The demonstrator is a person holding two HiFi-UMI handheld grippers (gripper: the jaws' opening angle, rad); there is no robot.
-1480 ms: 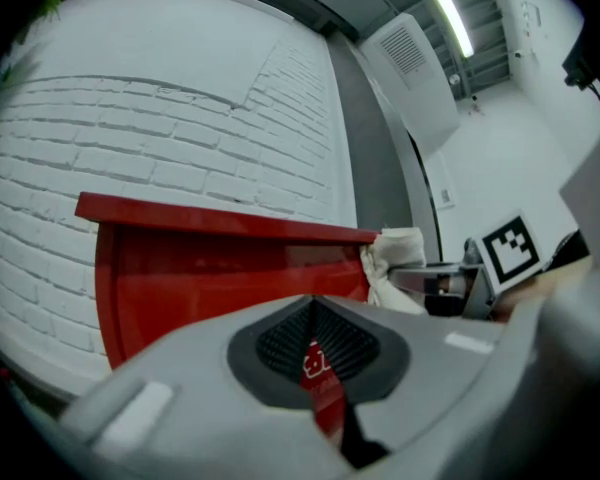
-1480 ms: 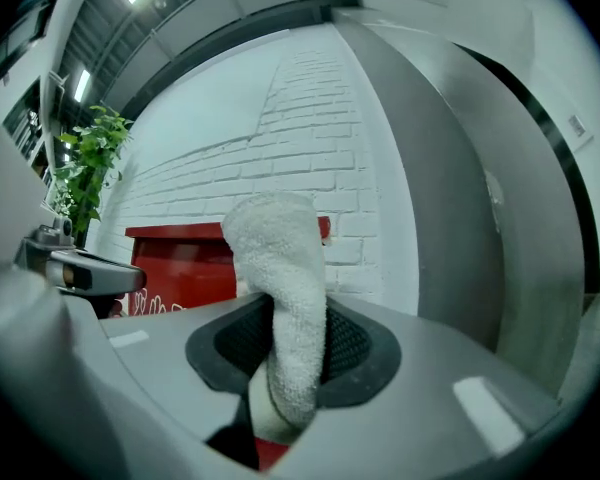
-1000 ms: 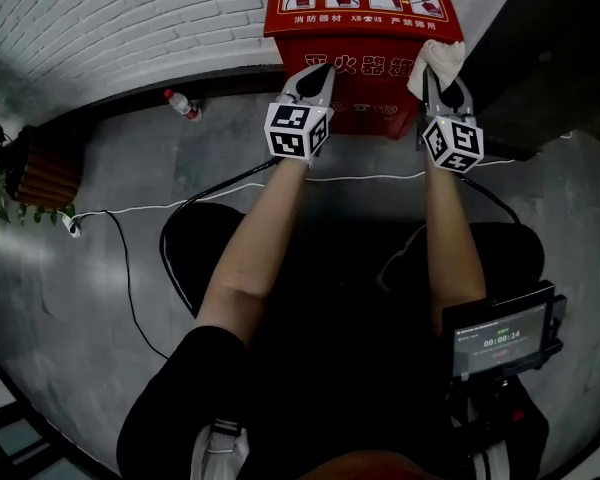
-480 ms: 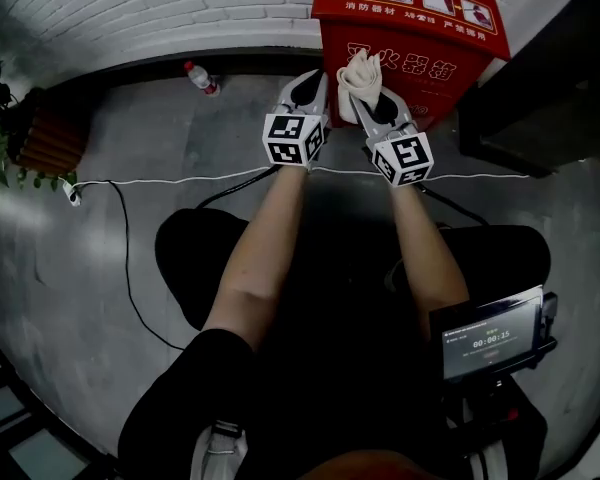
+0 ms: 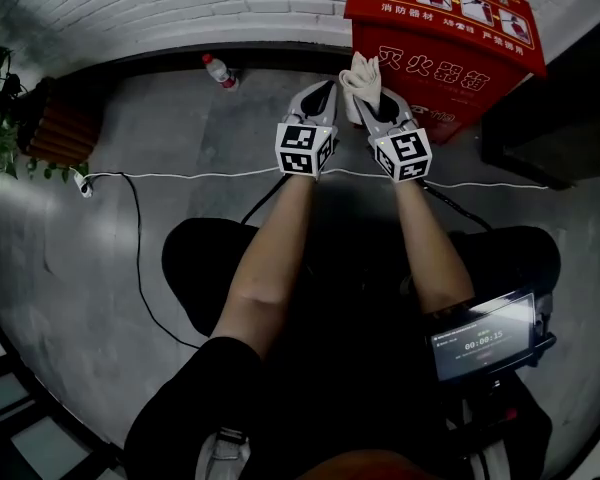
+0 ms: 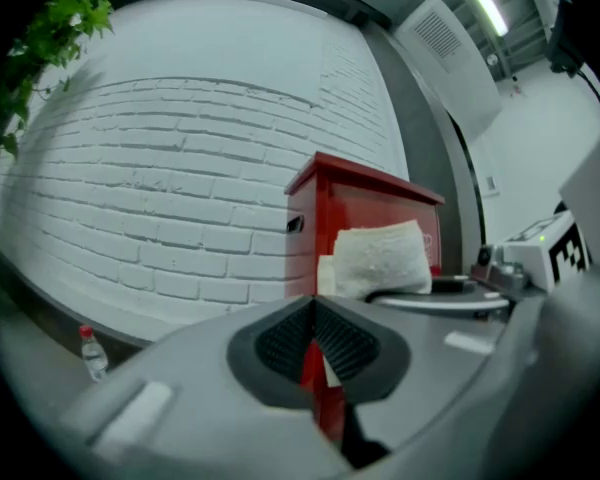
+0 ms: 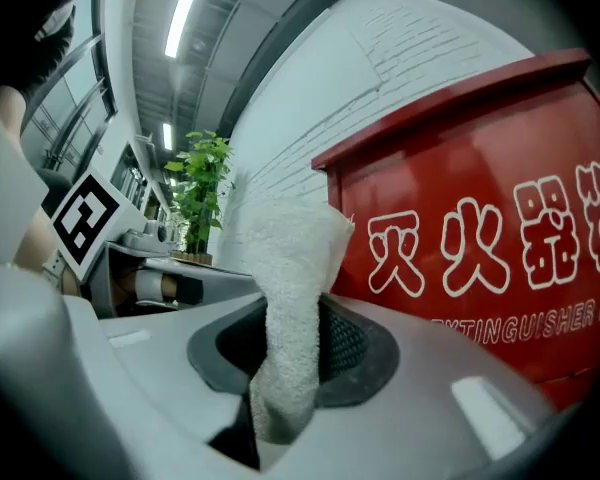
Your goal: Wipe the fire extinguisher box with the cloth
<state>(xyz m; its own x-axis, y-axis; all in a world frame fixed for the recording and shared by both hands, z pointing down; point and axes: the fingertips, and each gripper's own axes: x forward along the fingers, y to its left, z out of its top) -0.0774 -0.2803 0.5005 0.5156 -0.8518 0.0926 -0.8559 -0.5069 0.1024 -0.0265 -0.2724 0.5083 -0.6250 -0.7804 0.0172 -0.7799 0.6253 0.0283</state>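
1. So, my right gripper (image 7: 290, 358) has its jaws clamped on the cloth (image 7: 292, 298). The white towel is pinched between the pads and sticks up out of them in a folded bunch.
2. The left gripper (image 6: 313, 340) has its jaws pressed together with nothing between them. It sits just beside the right one, both held out in front of me above the floor (image 5: 160, 128).
3. The fire extinguisher box (image 5: 450, 63) is red with white lettering on the front. It stands at the floor's far edge, backed up against the white brick wall (image 5: 180, 8).
4. The cloth is up at the box's front-left corner. I can't tell from any view whether it's touching the red panel or just short of it.
5. Other stuff: a plastic bottle (image 5: 220, 71) lies at the foot of the wall, left of the box, and a white cable (image 5: 180, 175) runs across the floor.
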